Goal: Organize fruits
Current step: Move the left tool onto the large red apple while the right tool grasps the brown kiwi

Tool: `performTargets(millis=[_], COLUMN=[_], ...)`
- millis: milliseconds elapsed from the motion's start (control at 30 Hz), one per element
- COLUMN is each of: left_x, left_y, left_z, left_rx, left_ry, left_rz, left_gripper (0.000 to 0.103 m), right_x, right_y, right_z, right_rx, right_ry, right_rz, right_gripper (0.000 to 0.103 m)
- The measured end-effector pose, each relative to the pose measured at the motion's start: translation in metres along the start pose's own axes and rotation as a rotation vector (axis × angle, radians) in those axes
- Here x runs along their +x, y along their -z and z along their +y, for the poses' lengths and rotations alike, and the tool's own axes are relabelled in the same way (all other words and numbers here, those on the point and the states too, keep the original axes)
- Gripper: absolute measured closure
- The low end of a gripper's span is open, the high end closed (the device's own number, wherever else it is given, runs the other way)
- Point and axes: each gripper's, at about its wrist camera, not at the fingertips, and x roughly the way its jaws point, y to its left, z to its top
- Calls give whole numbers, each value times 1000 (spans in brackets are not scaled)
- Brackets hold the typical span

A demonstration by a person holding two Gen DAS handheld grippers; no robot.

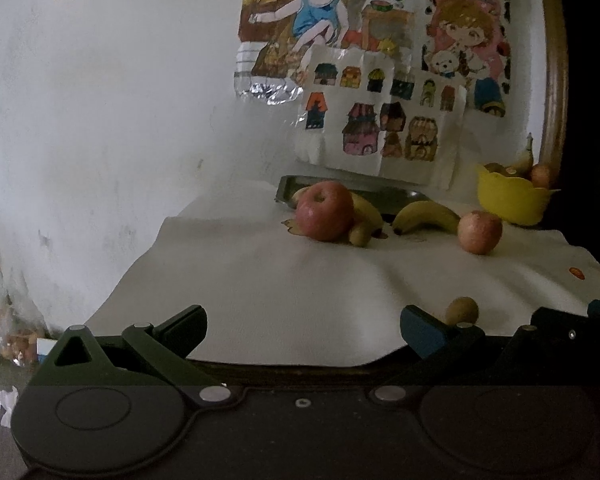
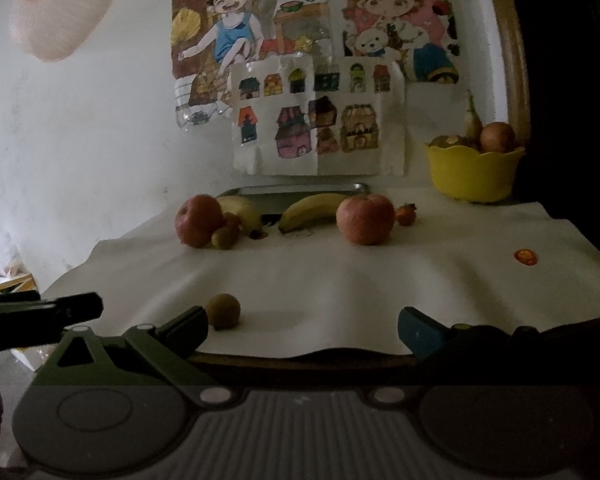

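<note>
Matt white cloth [image 2: 340,280] – dull metal tray [image 2: 300,194] – glossy yellow plastic bowl [image 2: 472,176].

Dim, soft-focus fisheye views, edges bowed and blackened at right, blurred pinkish blobs top left

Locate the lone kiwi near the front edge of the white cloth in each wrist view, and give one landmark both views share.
Left wrist: kiwi at lower right, just behind the blue fingertip.
Right wrist: kiwi at lower left, beside the dark fingertip.
Shared landmark: the yellow bowl of fruit at the far right.
</note>
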Motion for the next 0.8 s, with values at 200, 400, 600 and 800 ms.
performTargets(millis=[200, 400, 600, 800], left_x=[21, 48, 78, 101], left_y=[-12, -27, -51, -72], left_z=[8, 13, 14, 12], left_rx=[-8, -3, 7, 39], left_ry=[-10, 10, 44, 98], left_rz=[32, 65, 81, 90], left_gripper=[1, 1, 1, 1], right_x=[13, 35, 57, 73], right_y=[0, -4, -12, -14], right_z=[3, 5, 18, 30], right_rx=[-42, -54, -79, -124], right_ry=[-9, -57, -118, -115], right_rz=[-14, 15, 47, 95], right_gripper=[0, 0, 0, 0])
